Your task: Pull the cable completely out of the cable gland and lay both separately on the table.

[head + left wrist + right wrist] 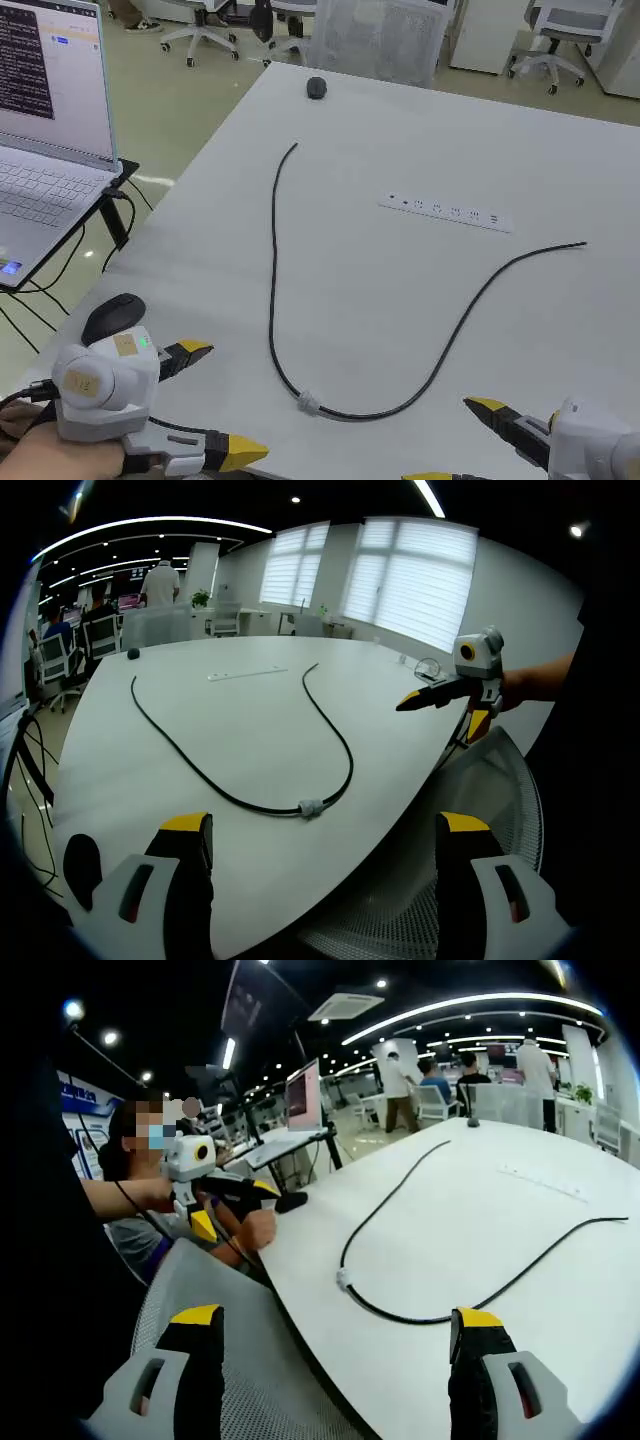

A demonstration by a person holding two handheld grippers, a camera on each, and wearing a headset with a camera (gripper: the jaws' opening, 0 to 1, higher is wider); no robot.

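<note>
While both tongs hang just off the near edge of the surface (400,130), nothing is gripped. Left tongs (222,400): jaws spread wide, empty, at the near-left corner. Right tongs (458,442): same, wide and empty, near-right.

Cable (272,250) lies flat in a big U, one end up toward the far edge, the other out to the right. Cable gland (308,403) sits on the cable at the bottom of the U, close to the near edge, between the two tongs. Cable comes out of both sides of it, so not pulled out yet.

Room: bare surface all round the gland and up inside the U. Power strip (445,211) is well apart from the gland, near the right cable end. Small dark mouse (316,88) at the far edge, near the left cable end but apart. Second dark mouse (112,316) at the left edge, just beside the left tongs. Laptop (40,120) stands off the surface to the left. Grey mesh chair back (230,1360) sits under the right tongs in the right gripper view.

Cut off: right tongs' lower jaw is mostly cropped at the bottom of the head view. Gland too small to make out its parts.
</note>
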